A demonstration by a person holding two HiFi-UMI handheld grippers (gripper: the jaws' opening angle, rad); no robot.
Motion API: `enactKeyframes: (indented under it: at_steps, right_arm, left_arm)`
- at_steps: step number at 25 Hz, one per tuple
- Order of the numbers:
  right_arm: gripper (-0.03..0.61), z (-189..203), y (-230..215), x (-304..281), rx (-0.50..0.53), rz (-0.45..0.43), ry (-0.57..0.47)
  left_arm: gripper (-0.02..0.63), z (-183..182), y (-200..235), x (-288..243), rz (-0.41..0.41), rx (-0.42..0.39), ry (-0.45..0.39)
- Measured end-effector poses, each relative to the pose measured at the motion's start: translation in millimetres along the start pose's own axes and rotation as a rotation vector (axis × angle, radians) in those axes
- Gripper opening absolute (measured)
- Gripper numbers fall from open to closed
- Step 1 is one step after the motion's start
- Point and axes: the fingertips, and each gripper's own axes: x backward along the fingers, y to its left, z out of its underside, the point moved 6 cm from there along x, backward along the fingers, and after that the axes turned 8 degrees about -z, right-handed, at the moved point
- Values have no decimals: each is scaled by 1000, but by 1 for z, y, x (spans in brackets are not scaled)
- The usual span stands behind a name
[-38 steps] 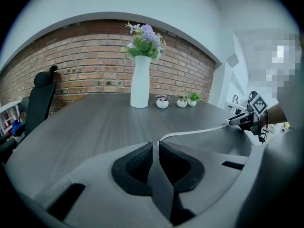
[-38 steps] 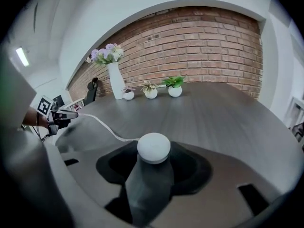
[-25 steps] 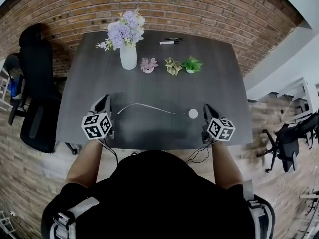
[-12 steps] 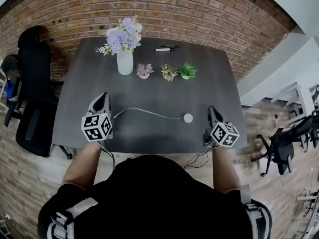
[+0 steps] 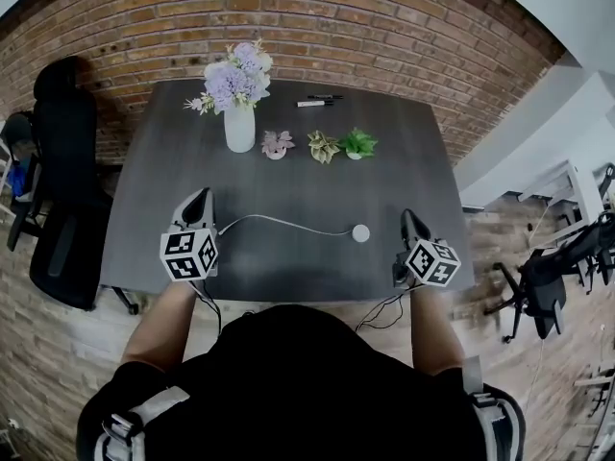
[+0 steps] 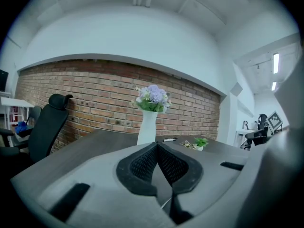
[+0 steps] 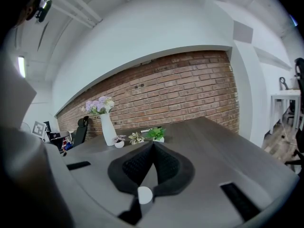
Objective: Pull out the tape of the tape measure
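Note:
The tape measure's small round white case [image 5: 360, 232] lies on the dark table [image 5: 288, 176]. Its thin white tape [image 5: 288, 222] runs out leftward in a shallow curve and ends just right of my left gripper [image 5: 202, 196]. That gripper is shut with nothing between its tips [image 6: 157, 144]; a sliver of tape [image 6: 165, 203] shows on the table beneath its jaws. My right gripper [image 5: 407, 217] stands a little right of the case, also shut and empty [image 7: 153, 144]. Through the gap below its jaws I see the white case [image 7: 144, 194].
A white vase of purple flowers [image 5: 238, 123] stands at the table's back left. Three small potted plants [image 5: 323, 146] sit beside it, with markers [image 5: 314, 101] behind them. A black office chair [image 5: 58, 190] stands left of the table, a brick wall behind.
My right gripper has drawn back to the right, away from the white case. The left gripper and the pulled-out tape lie about as before; the head view shifted slightly.

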Motion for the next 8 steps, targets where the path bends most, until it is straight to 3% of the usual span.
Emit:
enactKeyframes:
  at_steps: [8]
  right_arm:
    - [-5, -9, 2, -6, 11, -16, -15]
  left_arm:
    - [9, -2, -2, -3, -5, 5, 1]
